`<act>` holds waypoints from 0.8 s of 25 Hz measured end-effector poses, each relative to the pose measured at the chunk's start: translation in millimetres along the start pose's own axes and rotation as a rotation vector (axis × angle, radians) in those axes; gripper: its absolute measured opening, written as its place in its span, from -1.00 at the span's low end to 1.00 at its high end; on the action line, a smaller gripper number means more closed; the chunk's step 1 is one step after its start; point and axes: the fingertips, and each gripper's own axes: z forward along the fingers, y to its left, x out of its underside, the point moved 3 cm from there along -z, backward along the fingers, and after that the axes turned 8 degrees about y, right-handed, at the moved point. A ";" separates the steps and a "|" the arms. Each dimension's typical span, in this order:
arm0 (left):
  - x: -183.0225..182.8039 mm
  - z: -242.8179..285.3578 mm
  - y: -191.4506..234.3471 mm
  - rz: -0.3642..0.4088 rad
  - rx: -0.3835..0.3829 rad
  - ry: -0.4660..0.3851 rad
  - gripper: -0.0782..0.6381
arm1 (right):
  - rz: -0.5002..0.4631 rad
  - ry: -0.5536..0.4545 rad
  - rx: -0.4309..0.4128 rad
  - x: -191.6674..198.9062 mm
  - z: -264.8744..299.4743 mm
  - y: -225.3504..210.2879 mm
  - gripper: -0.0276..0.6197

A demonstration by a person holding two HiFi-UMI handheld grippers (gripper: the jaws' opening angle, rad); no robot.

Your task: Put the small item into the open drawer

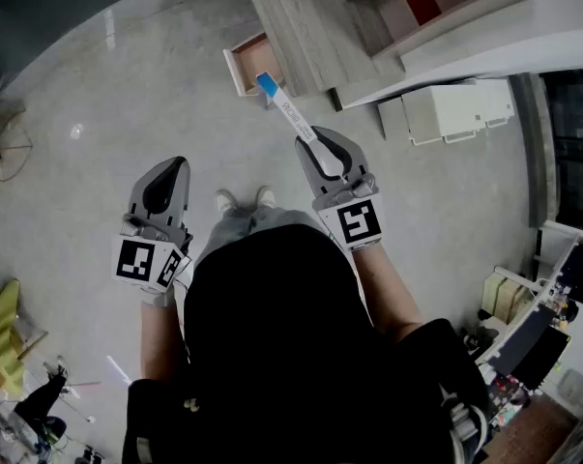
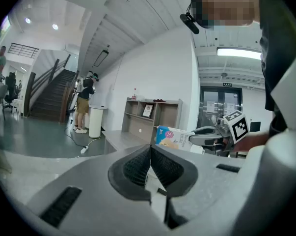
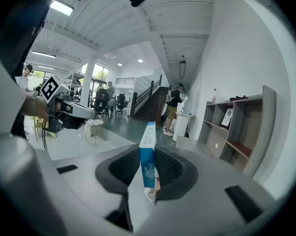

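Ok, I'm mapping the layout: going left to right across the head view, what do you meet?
The left gripper → shoes → right gripper holding the box → white cabinet.

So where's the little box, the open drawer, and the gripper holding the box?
small box (image 1: 290, 113), head view, middle of its white side.
open drawer (image 1: 255, 62), head view, its bare inside.
right gripper (image 1: 316, 144), head view, between its fingertips, clamped on the box.

Head view steeply down; gripper views level, sharing shelf unit (image 2: 156, 113) (image 3: 234, 132).
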 end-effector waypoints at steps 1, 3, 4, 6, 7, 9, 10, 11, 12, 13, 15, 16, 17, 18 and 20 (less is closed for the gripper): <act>0.3 -1.2 2.6 0.000 0.001 -0.001 -0.77 | -0.001 0.000 0.000 -1.0 2.0 2.1 -0.61; 0.8 -3.9 7.9 0.001 0.004 -0.002 -0.77 | -0.005 0.001 0.000 -2.9 6.1 6.8 -0.61; 1.1 -5.4 10.7 0.001 0.006 -0.002 -0.77 | -0.008 0.002 -0.001 -3.9 8.1 9.4 -0.61; 1.5 -8.7 17.3 0.001 0.011 -0.003 -0.77 | -0.006 0.006 0.002 -6.4 12.5 14.4 -0.61; 1.6 -10.6 21.1 0.000 0.014 -0.003 -0.77 | 0.001 0.008 0.005 -8.0 14.9 16.7 -0.61; 1.9 -14.2 29.1 -0.003 0.022 -0.006 -0.77 | 0.016 0.010 0.012 -11.8 19.8 21.0 -0.61; 2.4 -16.0 33.1 -0.003 0.027 -0.006 -0.77 | 0.019 0.012 0.017 -13.6 22.2 23.4 -0.61; 3.2 -17.6 37.0 -0.003 0.033 -0.006 -0.77 | 0.019 0.014 0.022 -14.9 24.5 25.7 -0.61; 4.1 -18.7 40.6 -0.002 0.037 -0.005 -0.77 | 0.019 0.017 0.029 -15.7 26.8 27.6 -0.61; 5.0 -19.2 44.1 0.000 0.042 -0.005 -0.77 | 0.022 0.018 0.037 -16.0 29.2 28.7 -0.61; 7.3 -19.0 49.8 0.005 0.052 -0.003 -0.77 | 0.038 0.017 0.048 -16.1 34.4 29.7 -0.61; 8.6 -18.8 52.0 0.004 0.055 -0.001 -0.77 | 0.047 0.018 0.050 -16.1 36.8 30.1 -0.61; 9.7 -18.5 54.1 -0.001 0.057 0.000 -0.77 | 0.055 0.022 0.051 -16.0 39.2 30.2 -0.61; 10.4 -17.6 56.3 -0.007 0.058 0.001 -0.77 | 0.061 0.030 0.052 -15.6 42.1 29.8 -0.61; 11.5 -14.1 61.4 -0.015 0.058 0.000 -0.77 | 0.072 0.045 0.055 -13.9 49.4 27.6 -0.61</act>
